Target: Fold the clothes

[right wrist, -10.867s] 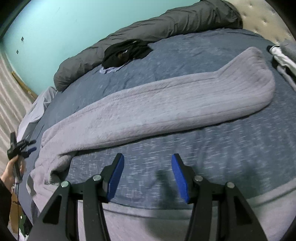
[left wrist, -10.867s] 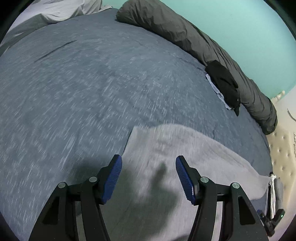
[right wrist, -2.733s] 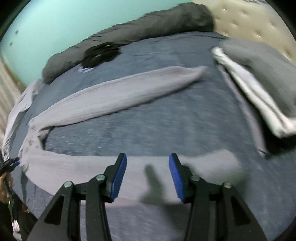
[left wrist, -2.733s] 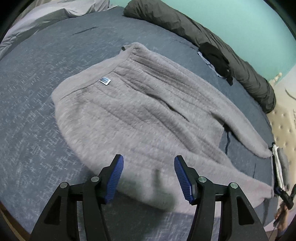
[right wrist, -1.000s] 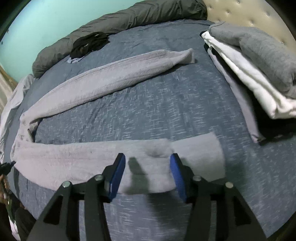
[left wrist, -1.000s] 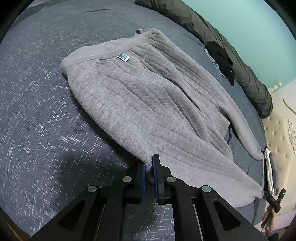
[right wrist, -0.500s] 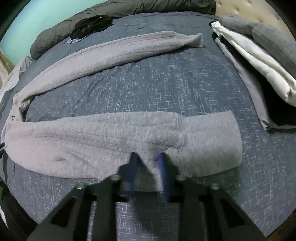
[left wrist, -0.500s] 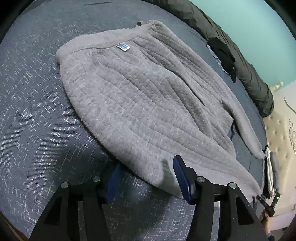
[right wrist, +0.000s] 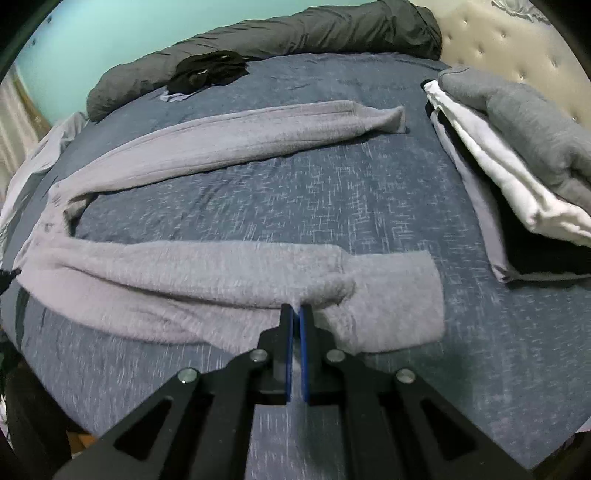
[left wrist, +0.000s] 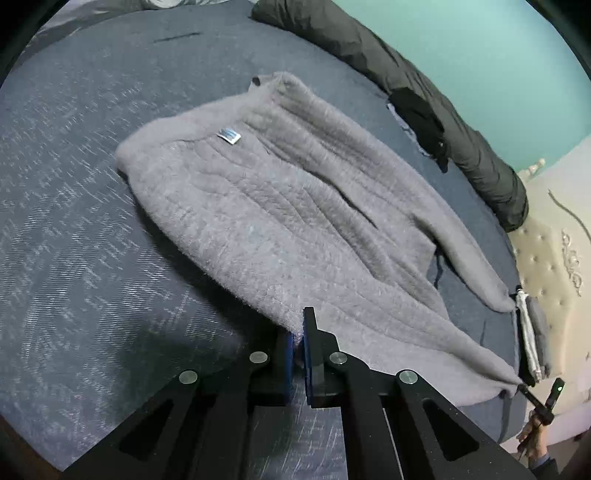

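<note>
Sweater: it lies spread flat on the bed.
Left gripper: I pinch the near side edge.
Right gripper: I pinch the near sleeve, probably by its lower edge.

One grey fleece sweater on one bed — two hand-held grippers, left and right; one stack of folded clothes; one black garment; one rolled dark duvet.

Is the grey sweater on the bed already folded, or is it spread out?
Spread out: the grey sweater lies flat, both sleeves extended.
</note>
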